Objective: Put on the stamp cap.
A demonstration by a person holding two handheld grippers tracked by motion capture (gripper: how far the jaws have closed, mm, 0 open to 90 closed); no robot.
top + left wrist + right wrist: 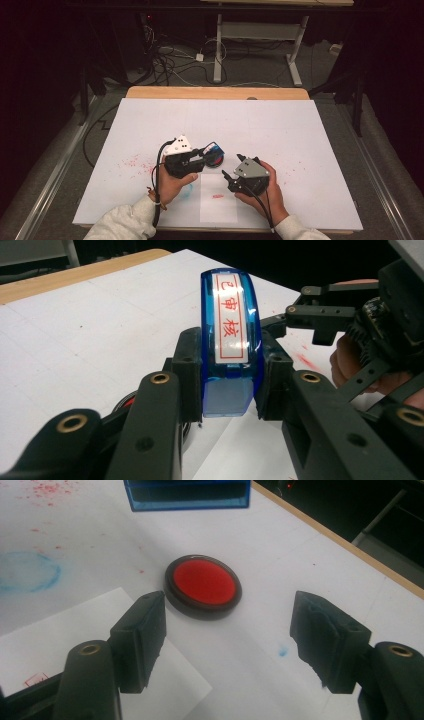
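Observation:
A blue transparent stamp (229,340) with a white label and red characters stands upright between the jaws of my left gripper (227,372), which is shut on its sides. In the high view the left gripper (206,152) holds the stamp (215,148) just above a round red ink pad (216,160) near the table's middle. My right gripper (232,165) stands open to the right of the pad. Its own view has the ink pad (204,582) lying flat on the table, just beyond the tips of the jaws of the right gripper (227,630), with the stamp's blue base (187,495) hanging behind.
A white paper sheet (218,205) with a small red stamp mark (217,196) lies near the front edge. The white table cover (300,130) carries red ink specks (135,162) at the left and a blue smudge (27,572). A wooden table edge (215,92) runs along the far side.

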